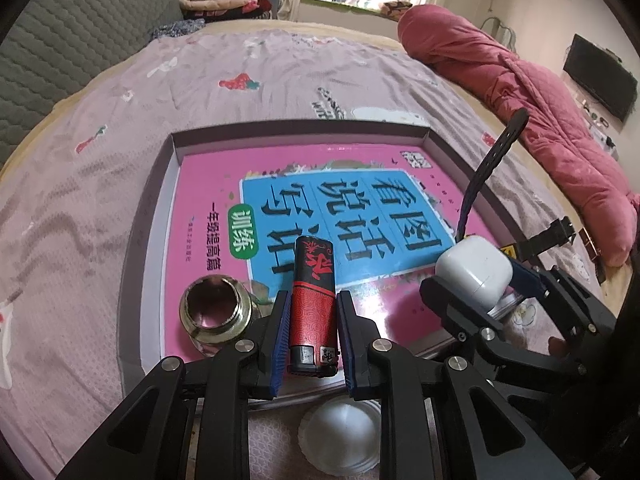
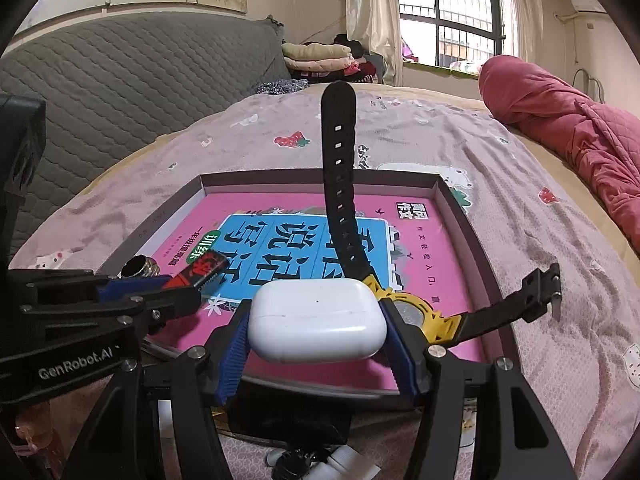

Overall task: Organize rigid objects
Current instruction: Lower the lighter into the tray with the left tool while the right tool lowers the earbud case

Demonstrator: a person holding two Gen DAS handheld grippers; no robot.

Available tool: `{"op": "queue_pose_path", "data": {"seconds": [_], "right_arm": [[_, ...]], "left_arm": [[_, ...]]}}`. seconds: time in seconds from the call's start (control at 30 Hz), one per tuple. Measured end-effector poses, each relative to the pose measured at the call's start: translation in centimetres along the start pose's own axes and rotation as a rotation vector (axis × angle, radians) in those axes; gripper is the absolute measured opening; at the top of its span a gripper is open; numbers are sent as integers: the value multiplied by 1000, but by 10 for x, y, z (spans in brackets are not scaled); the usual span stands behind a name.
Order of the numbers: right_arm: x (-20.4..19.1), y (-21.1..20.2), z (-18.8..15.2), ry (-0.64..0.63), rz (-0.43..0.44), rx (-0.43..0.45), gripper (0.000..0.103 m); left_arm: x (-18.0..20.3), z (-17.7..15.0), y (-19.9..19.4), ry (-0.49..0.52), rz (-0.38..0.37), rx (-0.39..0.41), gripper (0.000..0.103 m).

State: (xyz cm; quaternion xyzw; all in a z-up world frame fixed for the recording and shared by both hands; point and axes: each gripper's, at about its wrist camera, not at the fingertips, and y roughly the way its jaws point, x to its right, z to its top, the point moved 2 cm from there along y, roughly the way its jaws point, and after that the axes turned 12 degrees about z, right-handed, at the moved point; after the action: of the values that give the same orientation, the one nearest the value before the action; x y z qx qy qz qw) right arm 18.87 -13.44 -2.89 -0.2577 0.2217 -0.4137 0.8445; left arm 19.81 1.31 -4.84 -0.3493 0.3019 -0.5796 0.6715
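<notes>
My left gripper [image 1: 314, 300] is shut on a red and black lighter [image 1: 314, 276], whose top points away over a shallow grey tray [image 1: 172, 148]. A pink and blue book [image 1: 208, 184] fills the tray. A metal threaded fitting [image 1: 216, 312] stands on the book just left of the lighter. My right gripper [image 2: 316, 320] is shut on a white earbud case [image 2: 316, 320] above the tray's near right part. Behind the case lies a watch with a yellow bezel [image 2: 416, 312] and a black strap [image 2: 340, 160] that stands upright. The left gripper [image 2: 160, 292] shows at the left of the right wrist view.
The tray lies on a bed with a pink printed sheet [image 1: 100, 200]. A rolled red quilt [image 1: 520, 100] runs along the right side and a grey padded headboard [image 2: 120, 80] along the left. A white round dish [image 1: 340, 440] sits under the left gripper, just in front of the tray.
</notes>
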Motion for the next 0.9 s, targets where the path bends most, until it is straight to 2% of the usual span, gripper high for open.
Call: {"op": "queue_pose_path", "data": {"seconds": [0.17,0.9], "right_arm": [[-1,1,1,0,10,-18,61],[-10,7,0,-6,48,-63,61]], "left_arm": [[-2,-3,7,-13,-18,-49,23],[-10,-2,7,-16,-3,-67,22]]}}
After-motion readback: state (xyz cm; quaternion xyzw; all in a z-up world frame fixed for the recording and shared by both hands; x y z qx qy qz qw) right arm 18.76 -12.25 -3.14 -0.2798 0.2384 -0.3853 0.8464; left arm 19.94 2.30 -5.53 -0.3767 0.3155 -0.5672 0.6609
